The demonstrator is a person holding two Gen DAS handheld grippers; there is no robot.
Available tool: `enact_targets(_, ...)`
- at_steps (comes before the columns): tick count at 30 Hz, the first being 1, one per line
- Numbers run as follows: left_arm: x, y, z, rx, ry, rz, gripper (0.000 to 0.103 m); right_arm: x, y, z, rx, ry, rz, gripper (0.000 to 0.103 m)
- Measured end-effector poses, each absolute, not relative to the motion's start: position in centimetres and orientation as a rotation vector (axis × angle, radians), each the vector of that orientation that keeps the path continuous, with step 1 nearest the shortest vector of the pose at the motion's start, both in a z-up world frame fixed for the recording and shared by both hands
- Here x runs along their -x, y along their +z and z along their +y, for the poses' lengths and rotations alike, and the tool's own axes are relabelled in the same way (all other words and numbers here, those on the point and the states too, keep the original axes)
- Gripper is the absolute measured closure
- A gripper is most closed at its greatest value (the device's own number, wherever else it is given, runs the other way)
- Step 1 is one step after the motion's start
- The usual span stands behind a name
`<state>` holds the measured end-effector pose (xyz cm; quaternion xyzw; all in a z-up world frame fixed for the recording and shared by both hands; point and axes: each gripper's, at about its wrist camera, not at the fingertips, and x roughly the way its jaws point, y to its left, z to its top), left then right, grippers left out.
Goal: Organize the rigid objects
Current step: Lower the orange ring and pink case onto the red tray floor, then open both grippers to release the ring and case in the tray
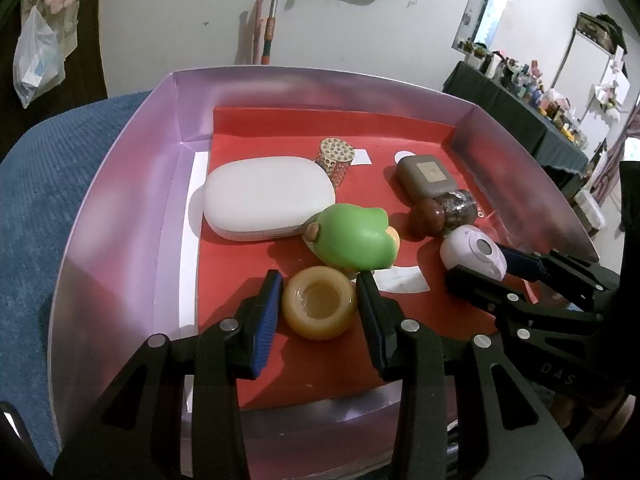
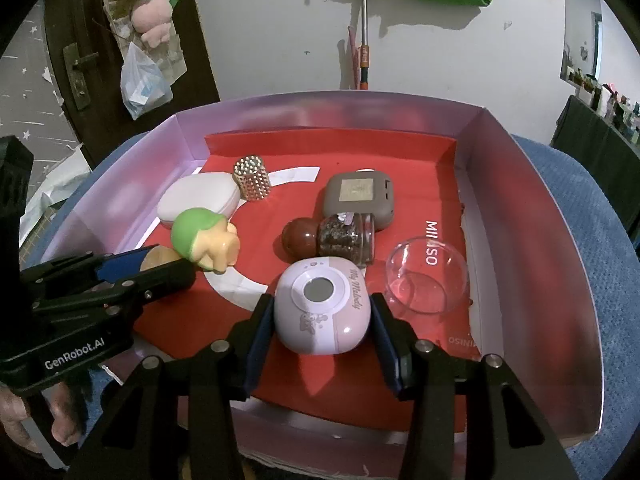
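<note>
Blue cloth (image 2: pixel 592 216) (under the box (image 2: pixel 532 184))

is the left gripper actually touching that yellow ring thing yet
Apart. The left wrist view shows the left gripper open around the yellow ring, with red floor visible between each blue pad and the ring's sides.

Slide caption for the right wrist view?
Right gripper jaws open around pink case in tray; clear bowl beside it.
</note>
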<state>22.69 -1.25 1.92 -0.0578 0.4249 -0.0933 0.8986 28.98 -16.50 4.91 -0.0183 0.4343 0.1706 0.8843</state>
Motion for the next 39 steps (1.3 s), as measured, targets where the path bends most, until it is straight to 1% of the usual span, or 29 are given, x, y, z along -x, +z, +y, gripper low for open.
enact_targets(24, -22.7, 1.91, -1.32, 0.122, -0.193, 0.881, 0.067, -29.18, 4.7, -16.05, 0.055, 0.339, 0.894, 0.052)
enact_targets(25, -22.7, 1.92, -1.3, 0.122, -0.193, 0.88, 0.067, -29.11, 4.72, -16.01, 0.051, 0.341, 0.894, 0.051)
enact_targets(27, -22.7, 1.92, -1.29, 0.123, -0.194, 0.88, 0.066, -29.2, 4.73, -16.11, 0.038, 0.359, 0.896, 0.046)
enact_targets(35, -22.71, 1.83, -1.34, 0.134, -0.197, 0.884, 0.066, -28.97, 4.95, -16.03, 0.045, 0.354, 0.894, 0.045)
enact_targets(39, -22.69, 1.85, -1.35, 0.133, -0.196, 0.885, 0.065, -28.74, 5.1, -16.18, 0.031, 0.356, 0.888, 0.035)
